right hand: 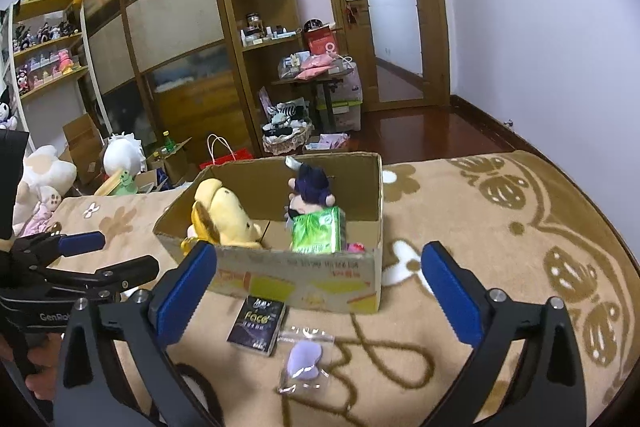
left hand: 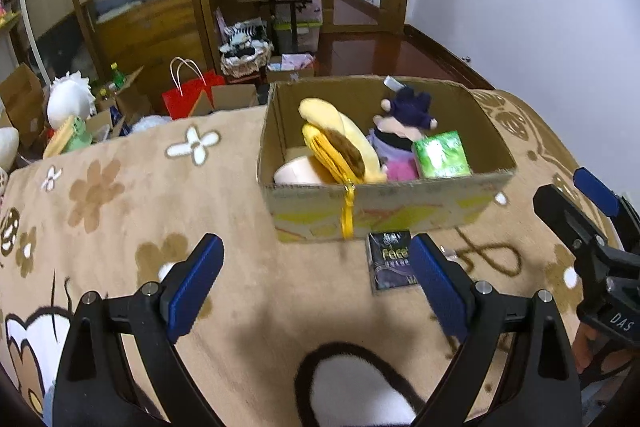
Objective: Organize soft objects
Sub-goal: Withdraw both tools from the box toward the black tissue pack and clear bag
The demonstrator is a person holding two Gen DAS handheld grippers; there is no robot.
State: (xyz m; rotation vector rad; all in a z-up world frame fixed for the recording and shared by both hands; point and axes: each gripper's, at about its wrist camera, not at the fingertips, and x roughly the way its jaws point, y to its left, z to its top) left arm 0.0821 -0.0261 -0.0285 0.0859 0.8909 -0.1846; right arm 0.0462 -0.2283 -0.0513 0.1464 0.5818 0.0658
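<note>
Both the left gripper (left hand: 316, 281) and right gripper (right hand: 320, 285) hover spread wide and empty above the blanket (right hand: 460, 219), where a dark packet (right hand: 257, 325) and bagged purple sponge (right hand: 304, 361) lie just before the cardboard box (right hand: 304, 277) of plush toys (right hand: 228, 215).

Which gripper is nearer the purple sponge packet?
Right. The purple sponge packet lies just ahead between the open right gripper fingers; the left gripper is off to its left, and its view does not clearly show the packet.
</note>
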